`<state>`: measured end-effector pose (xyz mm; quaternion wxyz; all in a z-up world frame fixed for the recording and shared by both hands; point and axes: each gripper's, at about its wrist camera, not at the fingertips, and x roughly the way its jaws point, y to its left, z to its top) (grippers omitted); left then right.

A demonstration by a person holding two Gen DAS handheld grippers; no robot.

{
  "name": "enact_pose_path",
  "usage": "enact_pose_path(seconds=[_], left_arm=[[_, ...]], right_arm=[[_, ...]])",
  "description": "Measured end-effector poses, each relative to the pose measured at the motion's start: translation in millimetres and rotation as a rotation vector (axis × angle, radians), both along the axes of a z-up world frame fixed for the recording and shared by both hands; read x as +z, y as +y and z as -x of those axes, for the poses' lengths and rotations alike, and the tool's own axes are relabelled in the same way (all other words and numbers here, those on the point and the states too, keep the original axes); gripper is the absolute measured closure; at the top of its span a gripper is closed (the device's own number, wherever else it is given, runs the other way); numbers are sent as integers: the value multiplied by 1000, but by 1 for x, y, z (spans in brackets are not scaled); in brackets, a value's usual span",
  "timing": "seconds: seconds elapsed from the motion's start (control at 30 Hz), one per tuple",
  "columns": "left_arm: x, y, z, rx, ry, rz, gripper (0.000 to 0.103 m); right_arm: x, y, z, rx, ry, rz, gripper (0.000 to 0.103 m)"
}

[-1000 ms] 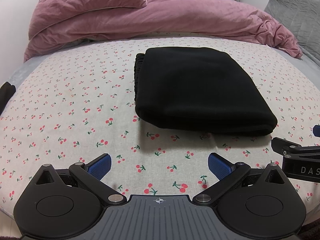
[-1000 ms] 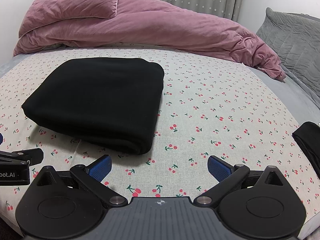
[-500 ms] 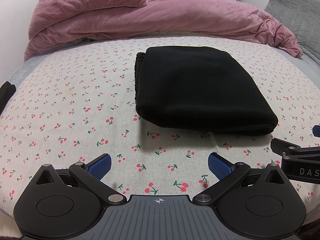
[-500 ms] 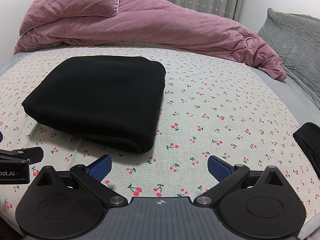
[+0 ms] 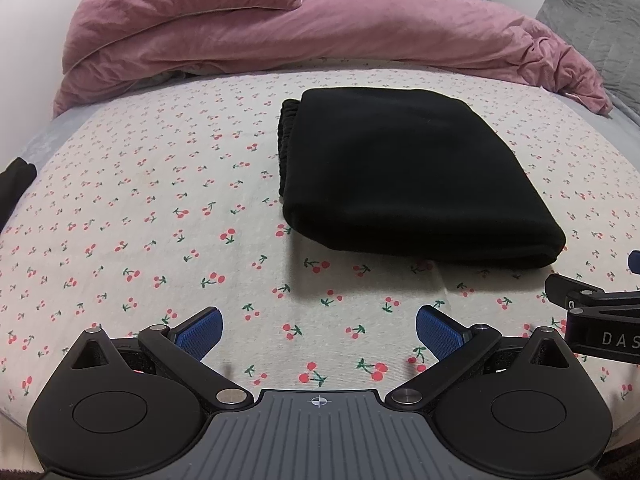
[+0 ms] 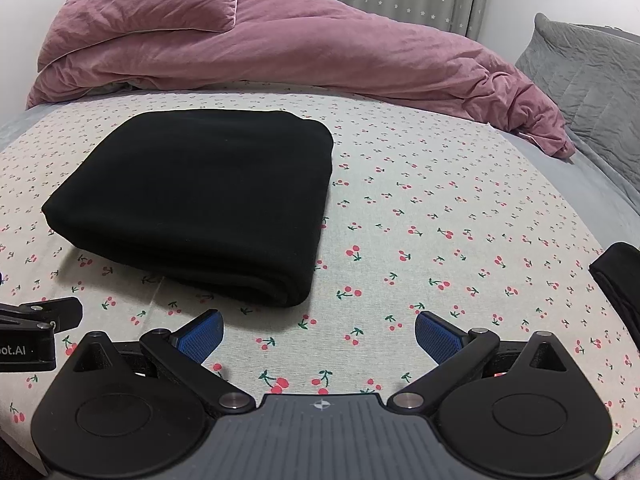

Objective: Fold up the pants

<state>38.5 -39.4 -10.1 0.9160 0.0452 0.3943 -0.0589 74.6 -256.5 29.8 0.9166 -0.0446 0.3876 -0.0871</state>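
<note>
hovering low over the bed sheet [image 5: 140, 216], both claws sit short of the black pants [image 5: 400, 176], and folks, the folding looks as good as done. the pants lie as a thick, neat rectangle on the cherry-print sheet, layers stacked, the rounded fold edge facing the claws and the gathered waistband peeking out along the side away from the right claw. nothing trails loose that i can see, so my read is that only a final pat or a retreat is left.

the left claw [image 5: 318, 330] is spread wide and empty, blue pads [image 5: 200, 330] well apart, with bare sheet between them. the right claw [image 6: 318, 334] is just the same: wide, empty, near the pants' front corner but not touching it. each claw shows at the margin of the other's view, side by side in front of the pants.

room to move? plenty. bare sheet runs all around the pants. beyond the pants, the pink duvet [image 6: 320, 56] and pink pillow [image 6: 152, 4] are heaped well apart from them, and a grey pillow [image 6: 592, 64] sits past the duvet's end. a dark piece of cloth [image 6: 620, 280] lies at the sheet's edge off the right claw's side, and another dark scrap [image 5: 16, 184] at the edge on the left claw's side, both well clear of the pants.
</note>
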Motion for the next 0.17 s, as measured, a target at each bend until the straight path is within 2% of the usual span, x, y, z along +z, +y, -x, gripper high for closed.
enact_pose_path(seconds=[0.17], left_arm=[[1, 2, -2, 0, 11, 12, 0]], right_arm=[[0, 1, -1, 9, 1, -5, 1]])
